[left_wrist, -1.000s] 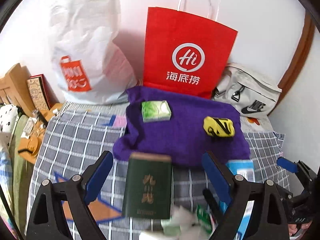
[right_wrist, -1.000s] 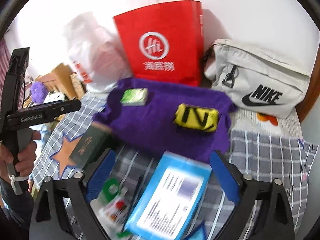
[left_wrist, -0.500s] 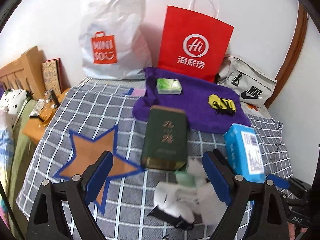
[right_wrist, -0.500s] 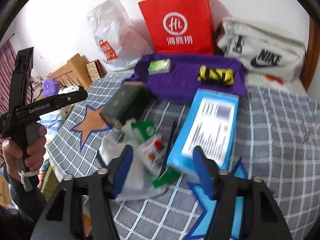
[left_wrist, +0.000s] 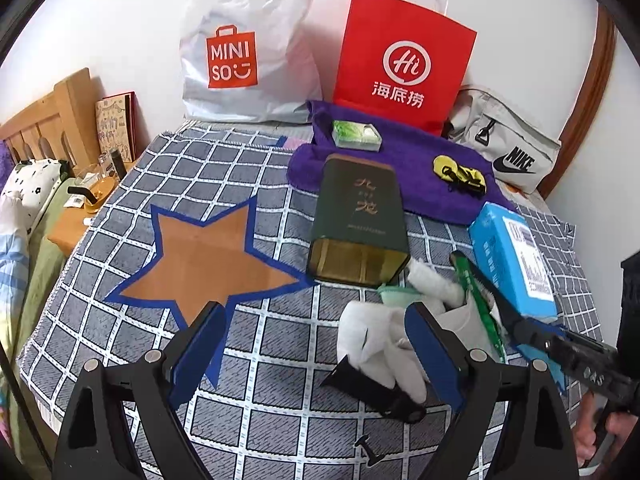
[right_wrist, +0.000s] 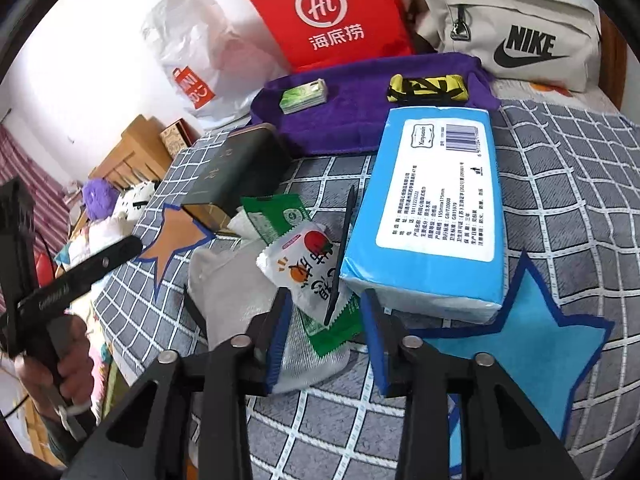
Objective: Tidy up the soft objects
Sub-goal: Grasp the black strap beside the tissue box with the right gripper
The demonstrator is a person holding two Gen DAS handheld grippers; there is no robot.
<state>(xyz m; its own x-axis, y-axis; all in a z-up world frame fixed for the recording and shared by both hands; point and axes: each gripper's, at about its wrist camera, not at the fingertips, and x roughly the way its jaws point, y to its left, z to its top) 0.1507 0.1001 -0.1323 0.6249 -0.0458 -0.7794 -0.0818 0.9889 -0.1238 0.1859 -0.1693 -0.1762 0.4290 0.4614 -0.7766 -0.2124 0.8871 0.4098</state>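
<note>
The left wrist view takes in the grey checked cloth (left_wrist: 240, 168) over the desk with its orange star patch (left_wrist: 208, 256), a wooden headboard (left_wrist: 44, 120) at far left, and the white MINISO plastic bag (left_wrist: 248, 44) standing against the wall next to the red paper carrier bag (left_wrist: 404, 60); the blue star patch (right_wrist: 532, 332) shows plainly only in the right wrist view, as does the printed label on the blue tissue pack (right_wrist: 432, 208), which touches the near edge of the purple towel (right_wrist: 360, 108). Both views show the dark green tin box (left_wrist: 360, 220) lying on its side, the small green packet (left_wrist: 356, 134) and the yellow-and-black rolled item (left_wrist: 460, 172) on the towel, and the beige Nike bag (left_wrist: 508, 144) behind. The soft pile sits just in front of the tin: crumpled white cloth (left_wrist: 380, 340), a green-and-white sachet (right_wrist: 276, 216) and a white snack packet with a tomato print (right_wrist: 308, 268), with a thin black strip (right_wrist: 340, 256) leaning across them. The left gripper (left_wrist: 316, 352) hangs with its blue-padded fingers spread wide, holding nothing, its right finger in front of the white cloth. The right gripper (right_wrist: 324, 336) has just been narrowing its fingers, now a small gap apart, with the snack packet's lower edge and the green wrapper (right_wrist: 336, 328) between them; whether the pads already press on these cannot be told.
</note>
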